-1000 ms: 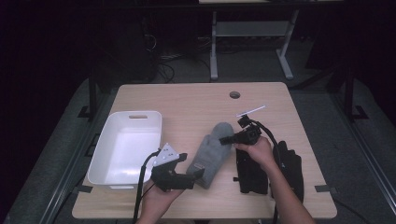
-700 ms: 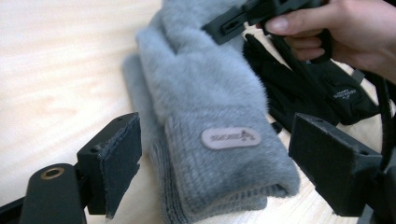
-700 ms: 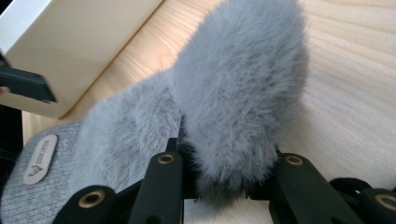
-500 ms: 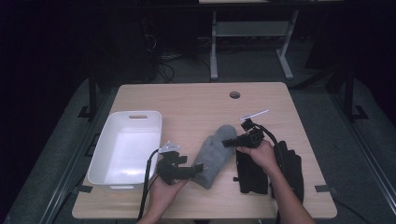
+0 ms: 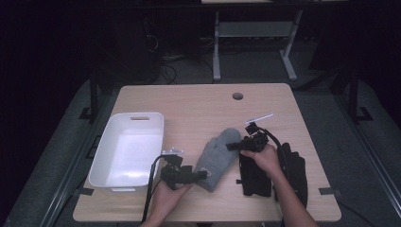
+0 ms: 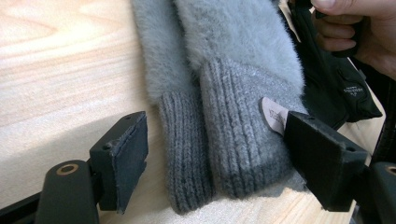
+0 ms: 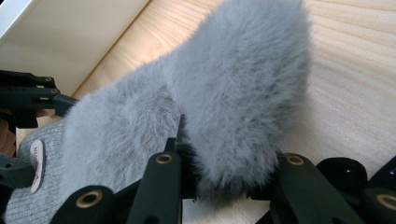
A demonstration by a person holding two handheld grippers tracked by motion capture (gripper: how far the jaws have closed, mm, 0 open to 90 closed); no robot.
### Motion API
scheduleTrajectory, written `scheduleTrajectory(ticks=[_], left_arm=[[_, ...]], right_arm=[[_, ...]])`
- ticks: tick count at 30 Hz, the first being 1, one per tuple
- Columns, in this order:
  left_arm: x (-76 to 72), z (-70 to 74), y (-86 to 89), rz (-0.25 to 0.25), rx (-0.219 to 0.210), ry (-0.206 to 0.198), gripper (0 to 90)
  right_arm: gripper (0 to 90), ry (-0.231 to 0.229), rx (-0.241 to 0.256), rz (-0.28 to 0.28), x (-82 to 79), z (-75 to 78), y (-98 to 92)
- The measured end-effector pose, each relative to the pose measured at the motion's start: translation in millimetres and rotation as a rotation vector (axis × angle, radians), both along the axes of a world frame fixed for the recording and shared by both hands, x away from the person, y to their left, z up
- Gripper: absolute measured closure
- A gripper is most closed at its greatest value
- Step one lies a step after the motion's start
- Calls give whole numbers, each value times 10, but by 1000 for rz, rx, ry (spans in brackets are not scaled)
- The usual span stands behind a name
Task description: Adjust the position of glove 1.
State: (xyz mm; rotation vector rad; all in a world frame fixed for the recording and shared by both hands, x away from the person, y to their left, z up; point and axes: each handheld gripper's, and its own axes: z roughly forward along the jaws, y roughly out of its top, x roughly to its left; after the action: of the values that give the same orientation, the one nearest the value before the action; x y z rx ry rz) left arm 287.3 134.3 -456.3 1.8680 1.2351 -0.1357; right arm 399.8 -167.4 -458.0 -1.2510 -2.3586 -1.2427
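Observation:
A pair of grey furry mittens lies stacked at the table's middle, knitted cuffs toward the person. My left gripper is open, and in the left gripper view its jaws stand on either side of the cuffs without pressing them. A small label sits on the upper cuff. My right gripper is shut on the upper mitten's furry tip, with fur bunched between the jaws. The left gripper shows beyond the mitten in the right gripper view.
A white tray stands at the table's left, close to the left hand. Black gloves lie under the right hand, more black fabric beside them near the right edge. A cable hole is at the back.
My left gripper has slid right until its jaws straddle the mittens' cuffs. The mittens have settled flatter on the table; the right gripper has kept its hold and barely moved.

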Motion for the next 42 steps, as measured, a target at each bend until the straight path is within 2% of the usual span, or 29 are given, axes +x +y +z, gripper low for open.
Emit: scheduleTrajectory(ticks=[4,5,6,7,10,12,15,21,26,33,38,42], left_arm=[[11,-34,-11,-12,-22,32,225],[18,-48,-12,-19,-33,49,236],[35,-79,-11,-25,-72,100,243],[35,-79,-11,-25,-72,100,262],[55,-100,2,-41,-115,141,303],[62,-91,20,-54,-120,137,391],[57,-76,36,-60,-126,125,438],[56,-61,46,-70,-132,115,454],[36,-30,36,-75,-123,97,456],[11,39,35,-84,-104,54,456],[-16,92,20,-90,-113,48,456],[-33,154,21,-103,-111,23,456]], right_arm=[[710,5,4,-9,-7,-6,0],[710,5,7,-11,-13,-8,-1],[710,3,8,-12,-16,-11,0],[710,2,10,-12,-18,-12,0],[711,-3,14,-14,-19,-20,-1],[711,2,21,-16,-19,-22,-3],[711,7,27,-21,-20,-10,0],[713,0,15,-17,-32,52,7],[713,2,27,-25,-40,83,0],[713,5,47,-45,-67,173,1],[713,-4,71,-52,-95,246,-22],[712,-2,93,-65,-116,301,-43]])
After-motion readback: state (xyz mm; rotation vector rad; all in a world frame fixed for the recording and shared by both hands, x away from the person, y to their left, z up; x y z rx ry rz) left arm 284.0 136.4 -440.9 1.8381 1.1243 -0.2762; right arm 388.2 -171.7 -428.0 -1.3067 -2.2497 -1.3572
